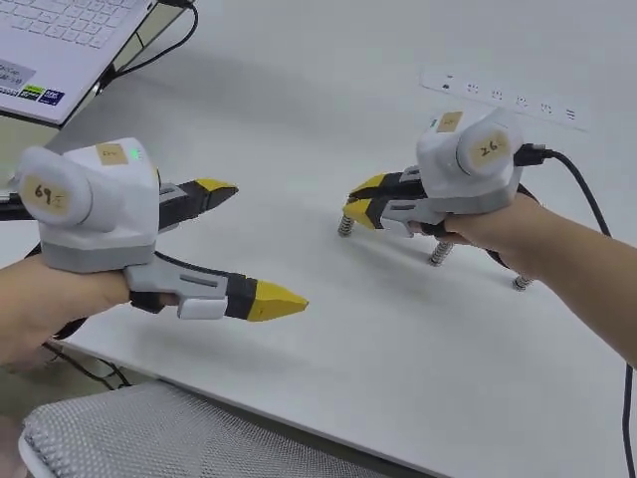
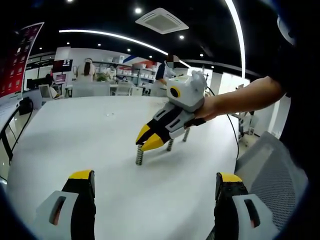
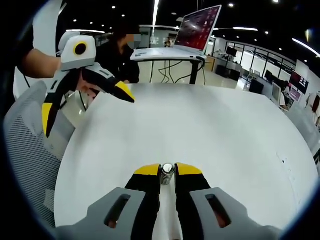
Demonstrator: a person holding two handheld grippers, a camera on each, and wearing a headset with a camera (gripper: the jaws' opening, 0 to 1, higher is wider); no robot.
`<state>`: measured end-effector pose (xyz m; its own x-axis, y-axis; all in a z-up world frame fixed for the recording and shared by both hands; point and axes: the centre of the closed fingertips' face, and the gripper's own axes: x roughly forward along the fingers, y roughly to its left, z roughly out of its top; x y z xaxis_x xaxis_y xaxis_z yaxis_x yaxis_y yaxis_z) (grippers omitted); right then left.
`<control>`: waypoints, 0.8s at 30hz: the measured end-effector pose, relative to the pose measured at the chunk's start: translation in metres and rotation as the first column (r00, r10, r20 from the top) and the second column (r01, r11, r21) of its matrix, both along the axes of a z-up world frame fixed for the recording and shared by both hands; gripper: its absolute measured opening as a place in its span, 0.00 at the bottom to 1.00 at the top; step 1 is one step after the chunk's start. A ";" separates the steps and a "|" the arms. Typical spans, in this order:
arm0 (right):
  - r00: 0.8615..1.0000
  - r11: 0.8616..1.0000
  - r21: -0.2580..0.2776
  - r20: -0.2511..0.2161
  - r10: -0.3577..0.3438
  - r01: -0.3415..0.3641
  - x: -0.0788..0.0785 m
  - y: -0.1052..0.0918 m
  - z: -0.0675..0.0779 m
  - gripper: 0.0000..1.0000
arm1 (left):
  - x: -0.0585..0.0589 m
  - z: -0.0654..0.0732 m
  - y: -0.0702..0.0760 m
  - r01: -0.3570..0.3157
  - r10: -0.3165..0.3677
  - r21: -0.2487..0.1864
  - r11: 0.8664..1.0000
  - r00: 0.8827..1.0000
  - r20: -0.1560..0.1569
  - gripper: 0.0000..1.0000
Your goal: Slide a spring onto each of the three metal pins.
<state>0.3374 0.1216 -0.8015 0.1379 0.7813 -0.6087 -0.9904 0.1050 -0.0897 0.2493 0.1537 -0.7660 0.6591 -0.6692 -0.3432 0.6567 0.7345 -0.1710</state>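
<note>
left claw (image 1: 259, 244): wide open, holding nothing, lower left of head view
right claw (image 1: 355, 201): pinched on top of the leftmost spring (image 1: 346, 226), mid-frame
other two springs (image 1: 440, 253): upright on the table (image 1: 328, 90), further right

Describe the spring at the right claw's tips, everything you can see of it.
The spring is a silvery metal coil standing upright on the white table. Its top sits between the yellow tips of the right claw, which look closed on it. Its foot rests on the tabletop. What runs inside the coil cannot be told.
</note>
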 end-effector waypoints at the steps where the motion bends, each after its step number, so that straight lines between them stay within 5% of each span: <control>1: 1.000 1.000 -0.002 -0.002 0.000 0.000 0.000 0.000 -0.001 0.08 | 0.000 0.000 0.000 0.000 0.000 0.000 1.000 1.000 0.000 0.98; 16: 0.999 0.999 -0.003 -0.022 -0.045 0.045 0.002 -0.003 -0.002 0.10 | 0.001 0.002 -0.004 0.012 -0.012 0.005 1.000 1.000 0.001 0.98; 24: 0.997 0.997 0.032 -0.030 -0.072 0.073 0.002 -0.007 0.009 0.14 | 0.005 0.008 -0.007 0.022 -0.022 0.013 1.000 1.000 0.010 0.98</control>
<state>0.3392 0.1149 -0.7929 0.1777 0.7896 -0.5873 -0.9822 0.1792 -0.0562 0.2545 0.1468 -0.7583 0.6479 -0.6787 -0.3457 0.6740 0.7223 -0.1548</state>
